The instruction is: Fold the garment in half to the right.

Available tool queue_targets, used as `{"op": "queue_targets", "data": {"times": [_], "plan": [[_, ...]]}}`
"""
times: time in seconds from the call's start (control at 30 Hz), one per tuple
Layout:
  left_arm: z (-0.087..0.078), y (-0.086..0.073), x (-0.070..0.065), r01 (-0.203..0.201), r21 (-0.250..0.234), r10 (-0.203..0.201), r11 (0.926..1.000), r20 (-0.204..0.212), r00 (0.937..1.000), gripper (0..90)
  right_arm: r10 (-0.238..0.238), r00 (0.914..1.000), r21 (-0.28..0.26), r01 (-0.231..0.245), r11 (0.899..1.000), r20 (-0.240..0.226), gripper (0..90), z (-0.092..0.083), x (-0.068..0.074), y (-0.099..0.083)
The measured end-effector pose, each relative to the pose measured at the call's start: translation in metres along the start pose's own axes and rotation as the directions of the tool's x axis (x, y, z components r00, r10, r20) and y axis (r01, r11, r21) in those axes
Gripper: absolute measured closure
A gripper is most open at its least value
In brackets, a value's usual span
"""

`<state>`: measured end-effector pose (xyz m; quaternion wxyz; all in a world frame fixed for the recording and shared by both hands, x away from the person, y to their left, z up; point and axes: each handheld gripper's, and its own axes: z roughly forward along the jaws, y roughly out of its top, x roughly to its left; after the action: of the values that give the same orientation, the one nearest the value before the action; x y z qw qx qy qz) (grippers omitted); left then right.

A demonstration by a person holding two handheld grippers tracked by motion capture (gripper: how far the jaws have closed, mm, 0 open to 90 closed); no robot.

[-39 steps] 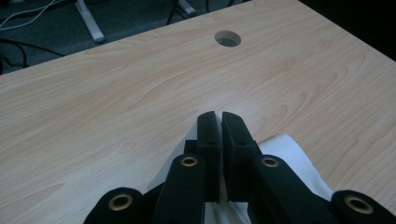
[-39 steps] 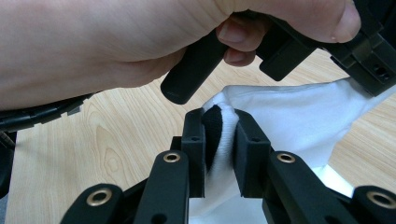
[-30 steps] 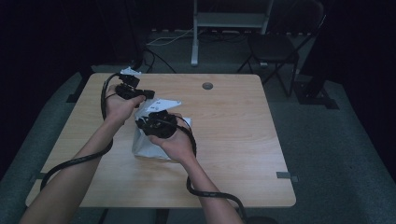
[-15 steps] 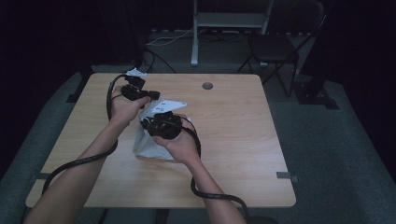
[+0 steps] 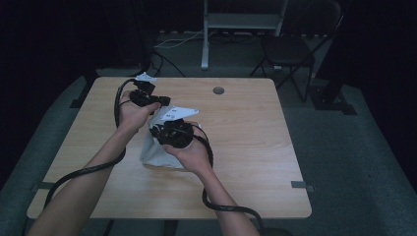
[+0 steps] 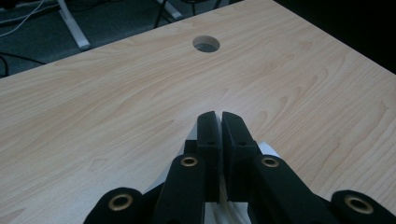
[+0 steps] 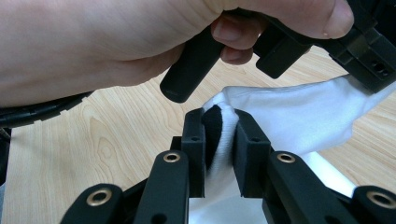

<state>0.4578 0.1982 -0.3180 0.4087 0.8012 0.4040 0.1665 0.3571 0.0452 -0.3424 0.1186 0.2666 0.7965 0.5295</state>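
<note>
Barely anything has shifted since the earlier frames. Right gripper (image 7: 219, 154) pinches the white cloth (image 7: 299, 121); left gripper (image 6: 219, 154), at its 11 o'clock, nips another edge. Cloth is lifted above the table (image 5: 255, 147), folding apparently unfinished.

Readable text: none in any view.
Grey plates: small dark marks showed on the grey plate (image 5: 178, 112) near the tabletop's middle, too small to read; the second plate (image 5: 145, 77) at the tabletop's far left edge showed no legible marks.
White cloth (image 7: 299, 116): no print or label was visible.
Tabletop (image 6: 116, 102): plain wood grain, no sign or number.
</note>
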Motion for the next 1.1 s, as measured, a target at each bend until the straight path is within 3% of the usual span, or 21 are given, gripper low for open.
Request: {"op": "queue_targets", "data": {"times": [1.1], "plan": [[0.011,-0.002,-0.009,-0.014,0.011,0.014,0.9998,0.019,0.9997,86.6,0.01,0.9999,0.003,-0.01,1.0,0.013,76.8,-0.009,-0.005,-0.013]]}}
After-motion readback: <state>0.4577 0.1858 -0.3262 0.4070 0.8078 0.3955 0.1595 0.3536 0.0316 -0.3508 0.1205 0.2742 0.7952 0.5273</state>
